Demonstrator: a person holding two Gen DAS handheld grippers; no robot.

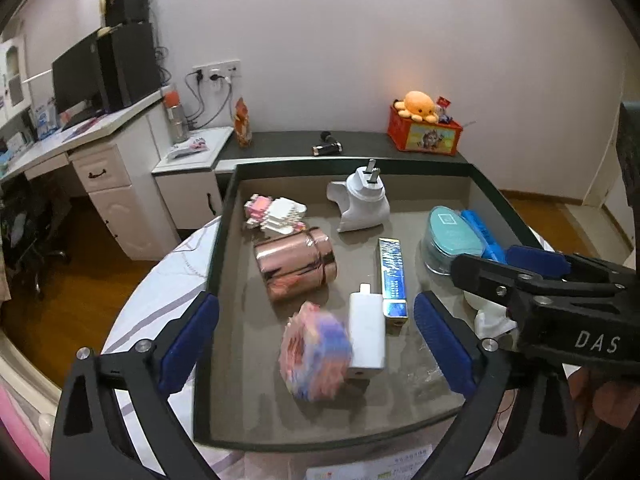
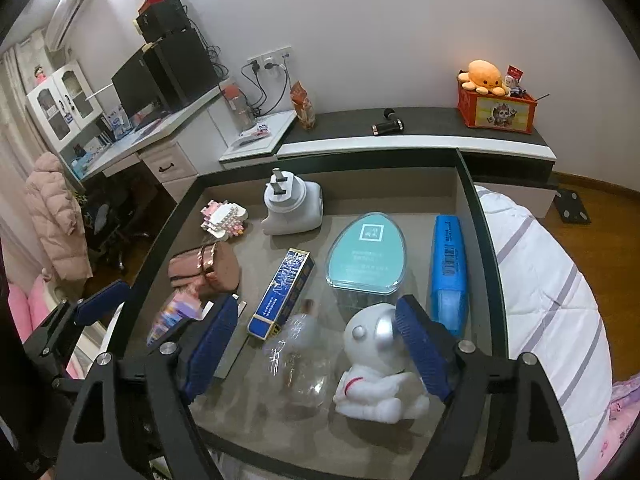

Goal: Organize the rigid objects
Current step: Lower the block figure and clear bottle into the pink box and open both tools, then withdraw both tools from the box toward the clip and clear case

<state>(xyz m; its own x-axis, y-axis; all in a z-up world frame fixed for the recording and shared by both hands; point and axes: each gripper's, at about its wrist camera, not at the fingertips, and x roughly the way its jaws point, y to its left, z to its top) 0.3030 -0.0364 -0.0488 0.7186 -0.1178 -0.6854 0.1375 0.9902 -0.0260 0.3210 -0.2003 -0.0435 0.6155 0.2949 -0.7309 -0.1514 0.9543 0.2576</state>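
While both grippers hang over the tray (image 1: 224,240), the left gripper (image 1: 316,340) has its jaws spread wide around a blurred pink-and-blue toy (image 1: 316,354), apparently untouched. The right gripper (image 2: 316,350) stands spread too, with the astronaut figure (image 2: 374,364) and a clear bottle (image 2: 298,356) between its jaws near the tray's front edge; contact is unclear.

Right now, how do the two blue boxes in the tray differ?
The long blue-and-gold box is slim, patterned with gold edging, and lies diagonally mid-tray. The plain blue box is wider, carries a barcode, and lies along the tray's right wall. Both lie flat and ungripped.
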